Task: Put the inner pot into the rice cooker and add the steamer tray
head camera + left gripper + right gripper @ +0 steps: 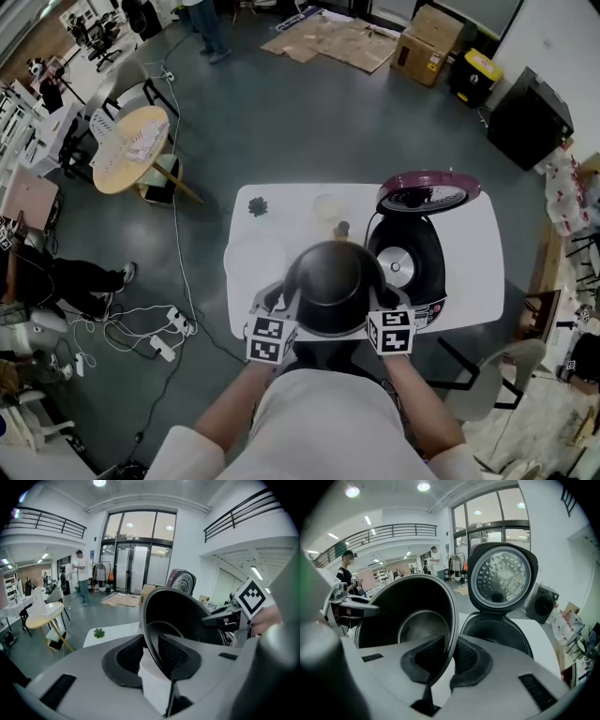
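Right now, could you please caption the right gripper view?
Right gripper, jaws clamped on the inner pot rim, beside the open rice cooker.

Wears a white top [319, 422] with loose white sleeves [187, 455]. Shows smooth, light grey moulded shells on left gripper [151, 653] and right gripper [451, 656]. Carries on each a white cube [270, 339] printed with black square markers. Has black, mesh-textured pads [174, 656] in curved dark cups, and dark rectangular slots [536, 684] in the shells.

Dark inner pot [333, 286] held aloft — just left of the open rice cooker [410, 258]
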Demonstrator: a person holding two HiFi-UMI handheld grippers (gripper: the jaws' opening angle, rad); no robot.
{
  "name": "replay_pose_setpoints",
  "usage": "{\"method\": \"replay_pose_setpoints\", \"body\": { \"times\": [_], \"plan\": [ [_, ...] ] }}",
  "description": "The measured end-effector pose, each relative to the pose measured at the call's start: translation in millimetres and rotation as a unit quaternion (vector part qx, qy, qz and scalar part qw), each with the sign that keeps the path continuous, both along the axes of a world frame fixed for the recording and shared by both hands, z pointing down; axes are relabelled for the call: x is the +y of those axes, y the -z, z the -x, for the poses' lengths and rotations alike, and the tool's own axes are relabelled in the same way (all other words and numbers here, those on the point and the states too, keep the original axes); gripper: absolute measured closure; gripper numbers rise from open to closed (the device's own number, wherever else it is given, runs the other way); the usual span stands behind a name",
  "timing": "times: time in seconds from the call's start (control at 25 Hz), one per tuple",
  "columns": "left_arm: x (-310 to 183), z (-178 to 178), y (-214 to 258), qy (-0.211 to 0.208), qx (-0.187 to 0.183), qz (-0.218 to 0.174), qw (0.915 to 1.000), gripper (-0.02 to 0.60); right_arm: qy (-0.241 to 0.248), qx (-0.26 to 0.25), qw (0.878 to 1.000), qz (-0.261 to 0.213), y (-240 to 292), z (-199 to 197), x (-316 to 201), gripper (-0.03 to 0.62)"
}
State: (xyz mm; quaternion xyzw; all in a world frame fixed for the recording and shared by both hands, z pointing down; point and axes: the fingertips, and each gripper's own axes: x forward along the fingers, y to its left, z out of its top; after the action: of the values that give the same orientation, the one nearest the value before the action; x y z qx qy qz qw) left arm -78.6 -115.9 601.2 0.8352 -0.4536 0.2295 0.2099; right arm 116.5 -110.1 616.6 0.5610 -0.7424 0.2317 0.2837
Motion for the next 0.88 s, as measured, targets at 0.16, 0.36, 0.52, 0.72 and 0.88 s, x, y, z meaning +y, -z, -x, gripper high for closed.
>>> {"method": "replay_pose_setpoints", "body": {
  "times": [0.16,0.36,0.52,0.72,0.88],
  "plan": [
    [-3.8,-18.7,19.3,-0.004,-0.002,-0.023,0.9997,0.466,-0.005,0.002,1.000,-0.024,20.5,-18.4,-2.5,0.533],
    [-11.4,-45.2,35.5,-0.012,-0.004,-0.041,0.9991,0.466,-0.015,0.005,0.999,-0.039,34.1,-44.7,-7.1,0.534],
    [-16.7,-68.7,40.3,-0.022,-0.007,-0.052,0.9984,0.468,-0.025,0.008,0.999,-0.048,39.8,-67.9,-8.6,0.534],
    [-21.3,-103.6,41.4,-0.036,-0.009,-0.057,0.9976,0.468,-0.037,0.019,0.998,-0.055,45.6,-102.5,-8.7,0.534],
    [-19.2,-133.4,37.1,-0.051,-0.010,-0.057,0.9970,0.468,-0.050,0.026,0.997,-0.058,45.1,-131.7,-2.9,0.534]
  ]
}}
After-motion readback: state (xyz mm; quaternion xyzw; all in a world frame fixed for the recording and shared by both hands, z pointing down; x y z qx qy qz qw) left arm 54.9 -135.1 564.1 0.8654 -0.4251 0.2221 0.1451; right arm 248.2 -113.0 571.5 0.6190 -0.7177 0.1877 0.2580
